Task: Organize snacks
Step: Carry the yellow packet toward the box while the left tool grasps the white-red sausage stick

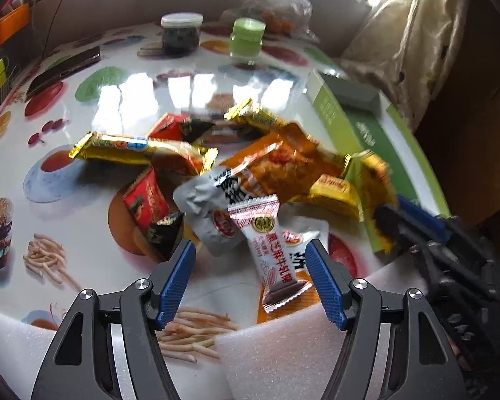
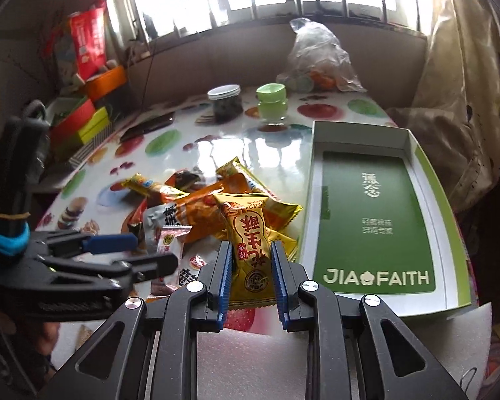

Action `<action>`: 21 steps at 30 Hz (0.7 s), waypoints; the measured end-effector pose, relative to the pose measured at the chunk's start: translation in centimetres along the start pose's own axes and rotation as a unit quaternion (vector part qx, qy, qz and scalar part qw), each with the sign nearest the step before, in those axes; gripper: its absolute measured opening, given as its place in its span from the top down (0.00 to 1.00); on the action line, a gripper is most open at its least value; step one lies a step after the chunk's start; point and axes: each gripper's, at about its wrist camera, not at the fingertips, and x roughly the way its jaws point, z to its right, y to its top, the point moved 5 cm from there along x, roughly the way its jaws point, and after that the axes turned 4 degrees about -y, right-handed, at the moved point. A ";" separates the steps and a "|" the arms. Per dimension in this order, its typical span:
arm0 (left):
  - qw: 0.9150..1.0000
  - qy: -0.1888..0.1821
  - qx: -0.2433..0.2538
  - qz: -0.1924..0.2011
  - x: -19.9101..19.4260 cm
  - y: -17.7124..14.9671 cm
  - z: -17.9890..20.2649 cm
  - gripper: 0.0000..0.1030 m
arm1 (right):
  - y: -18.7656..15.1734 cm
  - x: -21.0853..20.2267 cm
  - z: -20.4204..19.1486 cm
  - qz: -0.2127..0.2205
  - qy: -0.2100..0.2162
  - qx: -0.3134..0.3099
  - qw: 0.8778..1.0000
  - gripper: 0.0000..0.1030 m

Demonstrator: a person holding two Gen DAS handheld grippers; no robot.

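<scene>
Right gripper (image 2: 251,266) jaws pinch a gold snack packet (image 2: 249,250), lifted just beside the green box (image 2: 376,220) at 3 o'clock. Left gripper (image 1: 250,280) jaws spread wide over the snack pile (image 1: 216,173) on the bench (image 1: 123,100), a white candy wrapper (image 1: 270,253) between them. Dark jar (image 1: 180,35) and green jar (image 1: 246,38) stand at 12 o'clock, well apart from the pile.

you have two black two-finger grippers with blue pads, the left gripper (image 1: 250,273) and the right gripper (image 2: 251,280). on the fruit-printed glossy table (image 1: 123,100) you have two jars: one clear plastic jar with dark contents (image 1: 180,35) and one pale green lidded jar (image 1: 246,38). one open green-and-white cardboard box (image 2: 376,220) lies beside the pile. in the pile you can count two red-and-black snack packets (image 1: 146,201), two silver pouches (image 1: 210,213) and one pink-and-white candy wrapper (image 1: 266,250); the gold and orange packets overlap too much to count. one clear plastic bag (image 2: 316,56).
</scene>
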 end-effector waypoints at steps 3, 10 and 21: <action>1.000 0.007 0.003 -0.012 0.7 -0.3 0.2 0.45 | -0.1 -0.3 0.0 0.002 0.000 0.002 1.000 0.79; 1.000 0.023 0.009 -0.006 0.7 -0.1 0.4 0.61 | -0.4 -0.7 0.1 0.004 0.000 0.007 1.000 0.79; 1.000 0.019 0.005 0.010 -0.1 0.5 -0.1 0.79 | -0.5 -1.1 0.3 0.006 -0.009 0.018 1.000 0.79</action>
